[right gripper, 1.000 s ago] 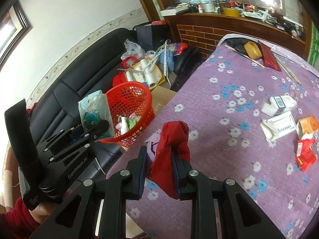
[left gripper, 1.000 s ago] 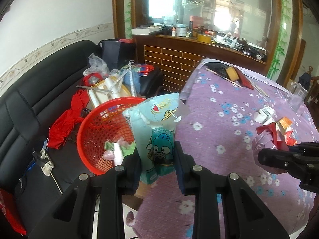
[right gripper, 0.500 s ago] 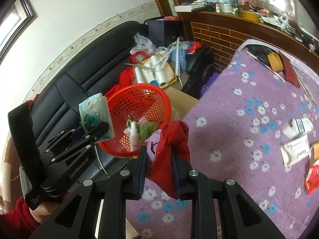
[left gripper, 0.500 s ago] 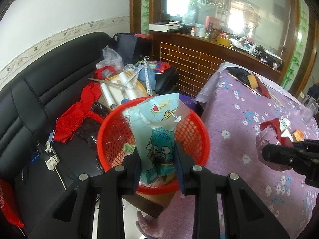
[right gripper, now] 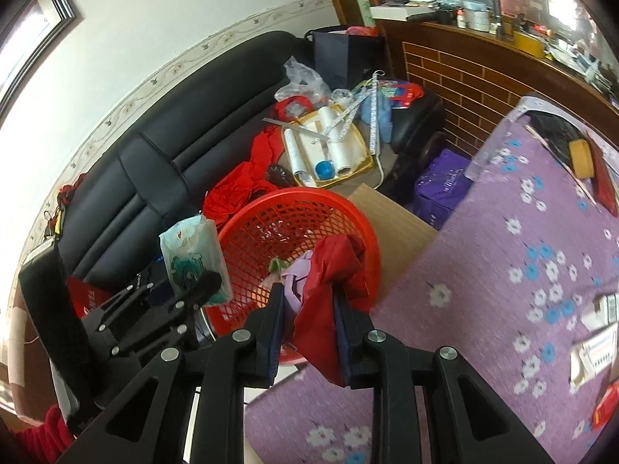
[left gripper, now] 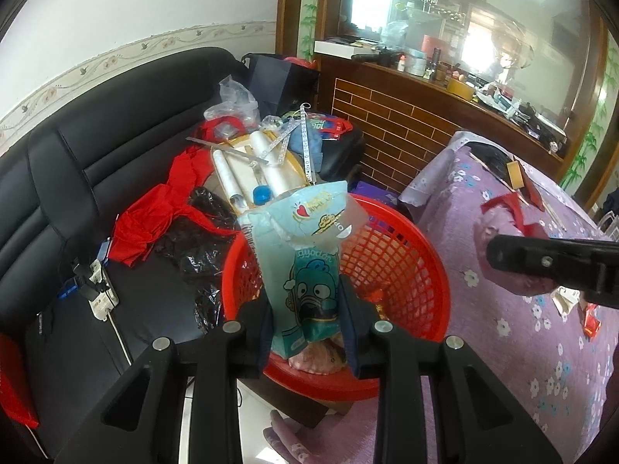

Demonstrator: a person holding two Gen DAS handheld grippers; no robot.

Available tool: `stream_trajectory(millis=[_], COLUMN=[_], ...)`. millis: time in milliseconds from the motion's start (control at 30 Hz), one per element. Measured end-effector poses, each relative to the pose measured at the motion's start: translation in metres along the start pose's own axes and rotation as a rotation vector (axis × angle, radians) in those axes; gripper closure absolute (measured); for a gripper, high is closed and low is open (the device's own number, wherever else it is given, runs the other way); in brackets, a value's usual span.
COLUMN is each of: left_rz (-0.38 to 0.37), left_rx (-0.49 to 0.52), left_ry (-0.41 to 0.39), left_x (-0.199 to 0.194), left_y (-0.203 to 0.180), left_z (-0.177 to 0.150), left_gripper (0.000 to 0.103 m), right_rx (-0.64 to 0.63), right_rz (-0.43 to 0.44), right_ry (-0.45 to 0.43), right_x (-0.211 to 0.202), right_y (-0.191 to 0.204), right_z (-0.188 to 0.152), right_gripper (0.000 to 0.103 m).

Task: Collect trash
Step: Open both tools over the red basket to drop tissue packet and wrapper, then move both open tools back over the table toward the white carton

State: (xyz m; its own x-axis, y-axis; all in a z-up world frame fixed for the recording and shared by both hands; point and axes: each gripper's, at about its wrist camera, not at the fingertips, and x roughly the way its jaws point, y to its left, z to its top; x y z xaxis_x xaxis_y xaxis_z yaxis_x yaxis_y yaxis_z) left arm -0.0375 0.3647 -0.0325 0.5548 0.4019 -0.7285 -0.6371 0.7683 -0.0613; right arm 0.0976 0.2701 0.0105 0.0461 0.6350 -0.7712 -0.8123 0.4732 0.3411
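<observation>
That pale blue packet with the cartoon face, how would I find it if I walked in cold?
Start at the black sofa along the wall; in front of it sits a round red mesh basket. Right over the basket, the left gripper pinches a pale blue packet upright. It is the only thing printed with a wide-eyed blue cartoon face; the right gripper holds red wrapping instead.

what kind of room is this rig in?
Most likely a lived-in home living or dining room: a black leather sofa piled with clutter, a table under a purple floral cloth, and a brick-faced wooden counter crowded with bottles. A red basket serves as the bin.
</observation>
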Motion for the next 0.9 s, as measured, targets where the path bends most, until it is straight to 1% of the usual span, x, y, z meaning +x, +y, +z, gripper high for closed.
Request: stream_trajectory(millis=[100, 233, 267, 333, 367, 433, 500, 567, 600, 633, 700, 767, 900], left_rz=[-0.001, -0.004, 0.000, -0.010, -0.014, -0.011, -0.013, -0.015, -0.018, -0.017, -0.017, -0.017, -0.019], left_rx=[-0.006, -0.002, -0.001, -0.012, -0.016, -0.019, -0.022, -0.022, -0.020, -0.019, -0.018, -0.008, 0.014], left_ry=[-0.001, -0.005, -0.006, -0.002, -0.003, -0.006, -0.005, -0.006, -0.007, -0.008, -0.014, -0.017, -0.022], left_x=[0.003, 0.008, 0.008, 0.010, 0.009, 0.008, 0.008, 0.006, 0.005, 0.003, -0.001, -0.004, -0.012], left_y=[0.004, 0.005, 0.004, 0.005, 0.006, 0.005, 0.005, 0.002, 0.000, -0.003, -0.008, -0.016, -0.032], left_z=[0.004, 0.009, 0.009, 0.010, 0.010, 0.009, 0.008, 0.007, 0.006, 0.005, 0.002, -0.002, -0.010], left_gripper=[0.074, 0.071, 0.069, 0.063, 0.062, 0.055, 0.053, 0.052, 0.050, 0.045, 0.038, 0.036, 0.035], right_rx=[-0.017, -0.009, -0.010, -0.003, 0.005, 0.020, 0.032, 0.051, 0.065, 0.073, 0.092, 0.112, 0.132], right_rz=[-0.001, -0.008, -0.013, -0.017, -0.015, -0.011, -0.016, -0.015, -0.015, -0.018, -0.024, -0.022, -0.046], right_ry=[0.007, 0.005, 0.003, -0.002, -0.006, -0.018, -0.023, -0.026, -0.029, -0.030, -0.034, -0.031, -0.037], right_x=[0.011, 0.023, 0.024, 0.026, 0.025, 0.020, 0.014, 0.008, 0.004, 0.000, -0.007, -0.013, -0.026], right_y=[0.006, 0.006, 0.005, 0.005, 0.003, -0.001, -0.006, -0.012, -0.016, -0.019, -0.026, -0.032, -0.045], right_z=[0.010, 0.024, 0.027, 0.032, 0.033, 0.035, 0.034, 0.031, 0.027, 0.024, 0.016, 0.006, -0.019], right_gripper=[0.075, 0.073, 0.071, 0.061, 0.059, 0.058, 0.056, 0.056, 0.054, 0.052, 0.051, 0.051, 0.051])
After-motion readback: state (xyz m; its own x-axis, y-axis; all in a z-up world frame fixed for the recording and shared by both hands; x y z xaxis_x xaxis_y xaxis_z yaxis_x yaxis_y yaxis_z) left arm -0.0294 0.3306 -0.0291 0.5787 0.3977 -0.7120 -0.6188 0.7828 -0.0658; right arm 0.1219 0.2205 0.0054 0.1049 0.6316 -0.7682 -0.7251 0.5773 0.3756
